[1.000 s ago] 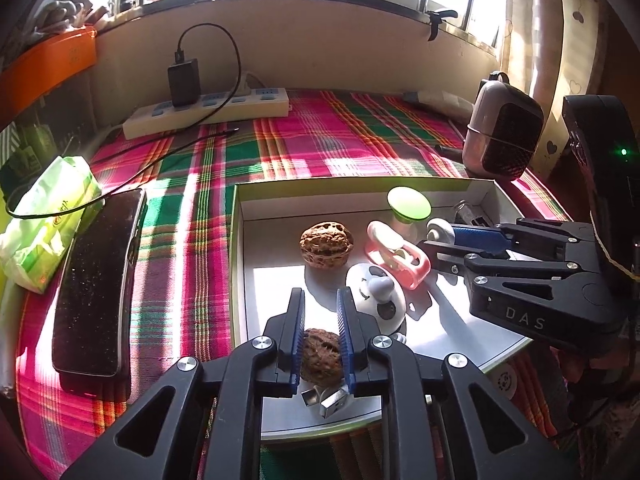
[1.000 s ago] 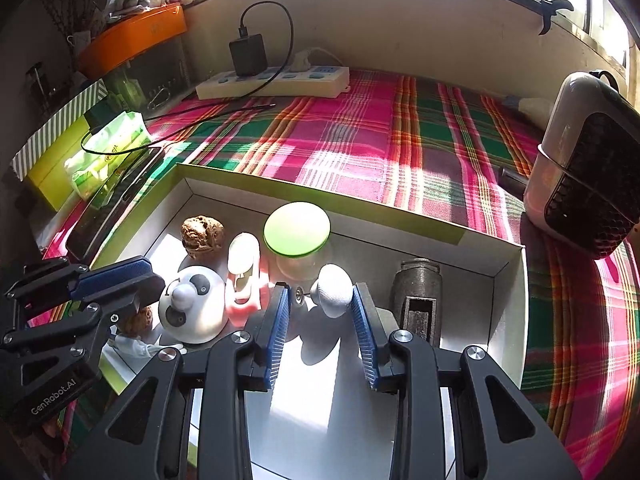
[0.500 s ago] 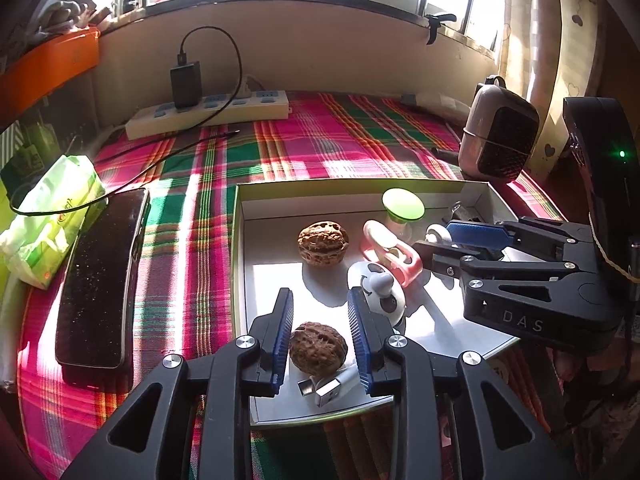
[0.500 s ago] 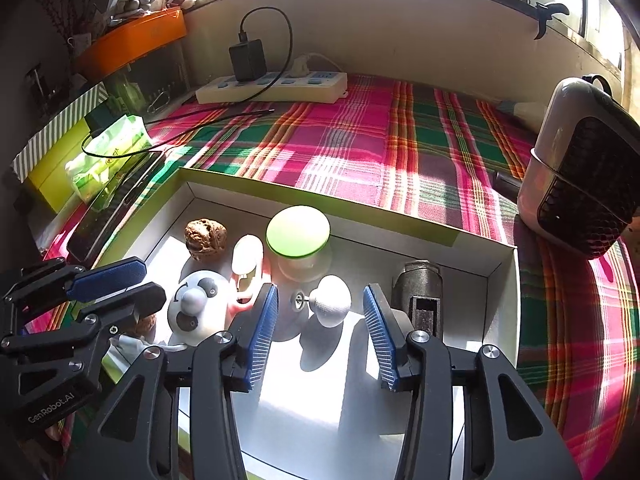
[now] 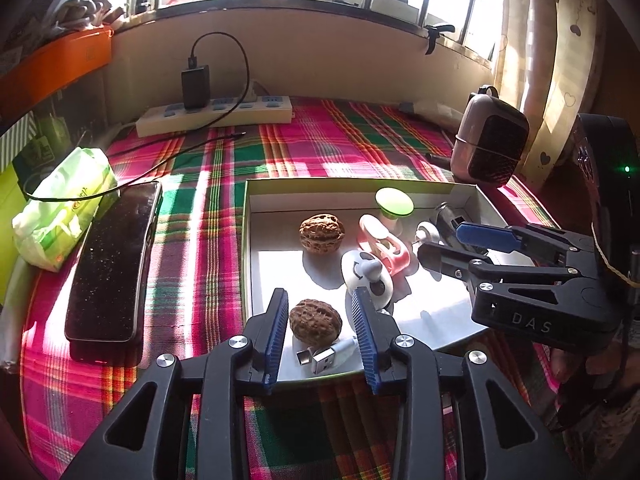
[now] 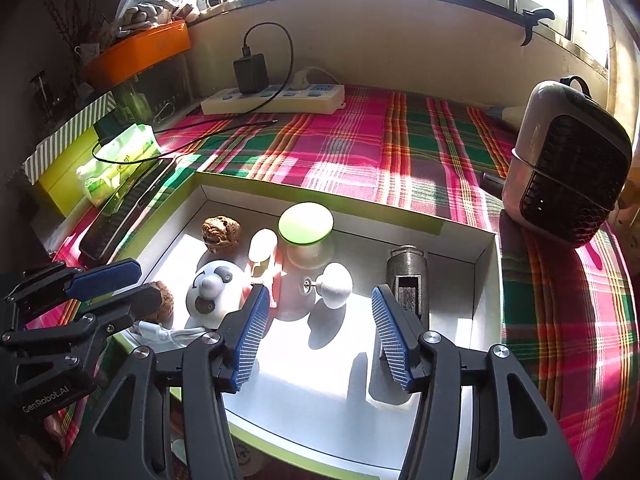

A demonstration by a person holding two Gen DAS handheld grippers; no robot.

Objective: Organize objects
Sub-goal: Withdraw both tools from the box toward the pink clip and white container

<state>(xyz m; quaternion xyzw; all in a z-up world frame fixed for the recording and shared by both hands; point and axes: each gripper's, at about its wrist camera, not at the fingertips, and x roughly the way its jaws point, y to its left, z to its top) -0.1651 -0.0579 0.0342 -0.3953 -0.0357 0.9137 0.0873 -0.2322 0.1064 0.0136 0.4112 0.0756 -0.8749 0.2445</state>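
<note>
A shallow white box (image 5: 280,196) with a green rim (image 6: 320,196) sits on the plaid cloth. In it lie two walnuts (image 5: 315,322) (image 5: 321,233), a panda toy (image 5: 366,274) (image 6: 210,292), a pink clip (image 5: 386,242), a green-lidded jar (image 6: 306,232), a white knob (image 6: 336,284), a dark metal piece (image 6: 406,276) and a white USB cable (image 5: 324,356). My left gripper (image 5: 321,312) is open, its jaws either side of the near walnut without touching it. My right gripper (image 6: 318,316) is open and empty, just short of the white knob.
A black phone (image 5: 112,264) and a green tissue pack (image 5: 64,208) lie left of the box. A power strip (image 5: 216,114) with a charger and cable sits at the back. A small heater (image 6: 568,168) stands at the right. A green striped box (image 6: 68,152) is far left.
My left gripper opened and let go of the near walnut, which now rests in the box. My right gripper opened off the white knob and drew back a little.
</note>
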